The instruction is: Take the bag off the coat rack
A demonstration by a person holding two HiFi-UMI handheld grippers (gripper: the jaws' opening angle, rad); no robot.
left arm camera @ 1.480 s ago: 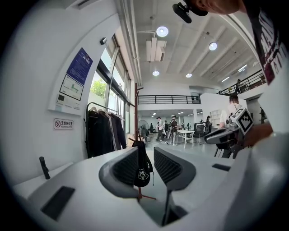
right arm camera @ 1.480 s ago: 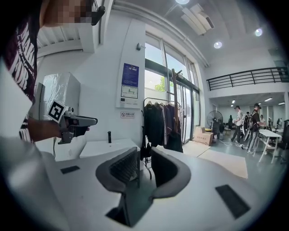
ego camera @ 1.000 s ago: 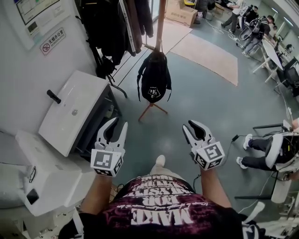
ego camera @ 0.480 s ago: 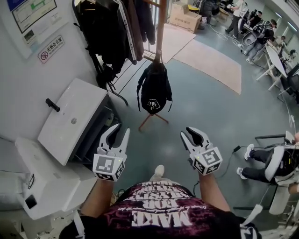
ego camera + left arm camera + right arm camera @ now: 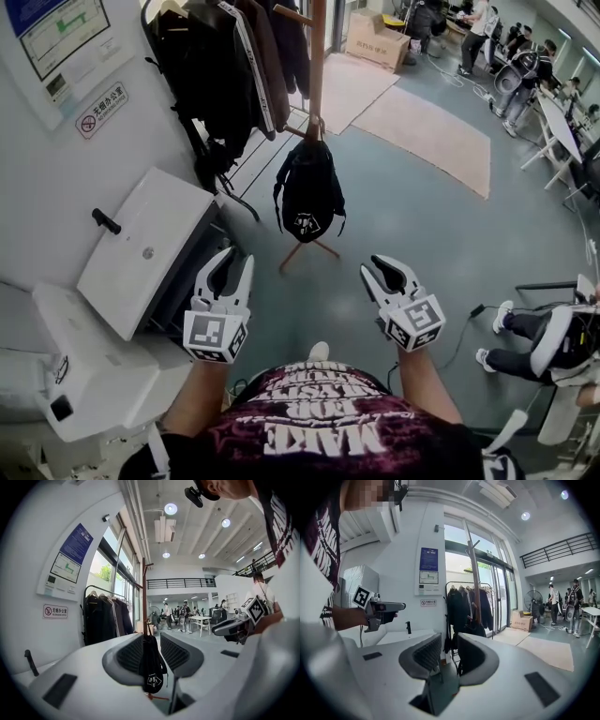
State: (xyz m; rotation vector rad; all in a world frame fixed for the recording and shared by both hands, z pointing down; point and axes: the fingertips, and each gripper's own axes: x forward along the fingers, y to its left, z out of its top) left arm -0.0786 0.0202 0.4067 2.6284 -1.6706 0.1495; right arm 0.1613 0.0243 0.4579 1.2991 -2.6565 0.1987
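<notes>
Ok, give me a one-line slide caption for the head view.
Open, empty left gripper and right gripper held short of the black bag hanging on the coat rack.

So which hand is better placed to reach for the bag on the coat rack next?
Probably the left. The left tool is open and its view frames the bag squarely between its jaws. The right tool is open too, but aims more at the hanging coats.

Left gripper (image 5: 228, 270) and right gripper (image 5: 384, 276) held forward side by side, fingers apart, empty.
</notes>
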